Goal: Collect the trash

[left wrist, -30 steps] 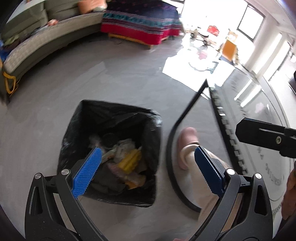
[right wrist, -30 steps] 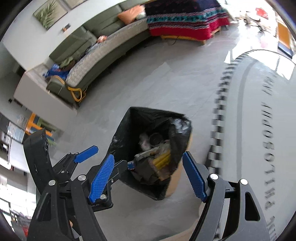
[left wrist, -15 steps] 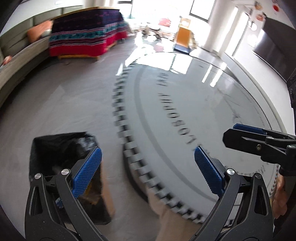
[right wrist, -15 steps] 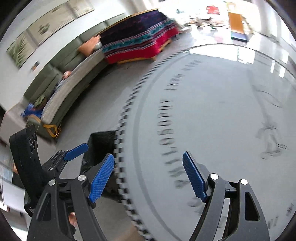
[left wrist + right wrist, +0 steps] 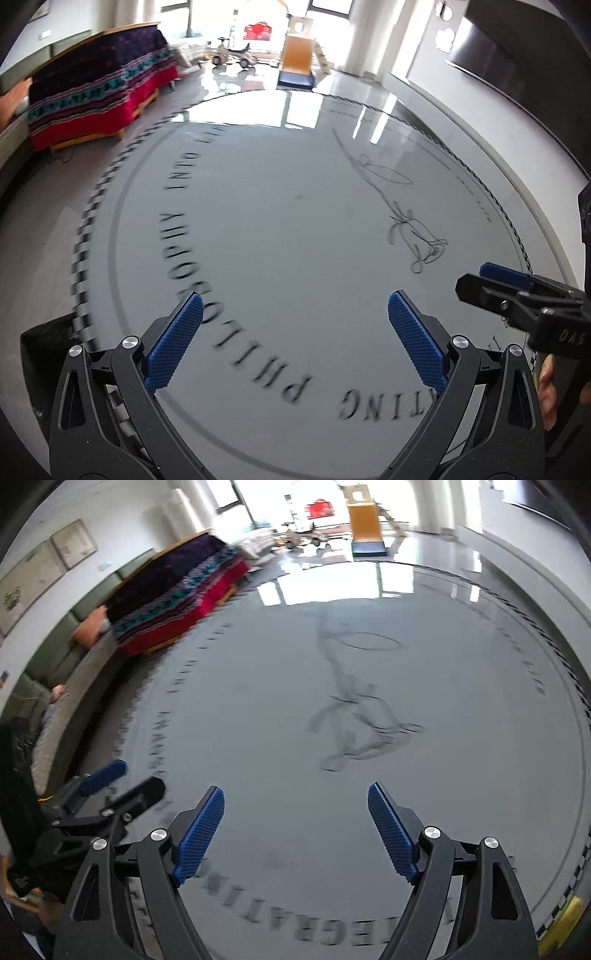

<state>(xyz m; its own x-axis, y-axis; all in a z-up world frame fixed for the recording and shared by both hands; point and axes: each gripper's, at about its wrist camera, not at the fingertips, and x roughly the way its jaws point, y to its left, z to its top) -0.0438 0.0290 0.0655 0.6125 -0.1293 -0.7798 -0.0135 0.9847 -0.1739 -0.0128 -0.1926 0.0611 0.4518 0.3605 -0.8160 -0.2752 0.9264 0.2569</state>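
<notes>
My left gripper (image 5: 295,299) hangs open over a round grey glass table (image 5: 295,206) with dark lettering, and nothing lies between its blue pads. My right gripper (image 5: 295,790) is over the same table, its jaws opening and empty. Each gripper shows in the other's view: the right gripper (image 5: 480,282) at the right edge, the left gripper (image 5: 129,781) at the lower left. A corner of the black trash bag (image 5: 40,343) shows below the table's left rim. A yellow object (image 5: 561,919) sits at the table's near right edge; I cannot tell what it is.
A bench under a red patterned cloth (image 5: 96,92) stands left of the table, with a grey-green sofa (image 5: 66,701) beyond it. An orange and blue play frame (image 5: 297,55) stands at the far bright windows. A hand (image 5: 546,384) holds the right gripper.
Both views have swung from the trash bag on the floor to the round table. The bag has slid to the left view's lower left and out of the right view.
</notes>
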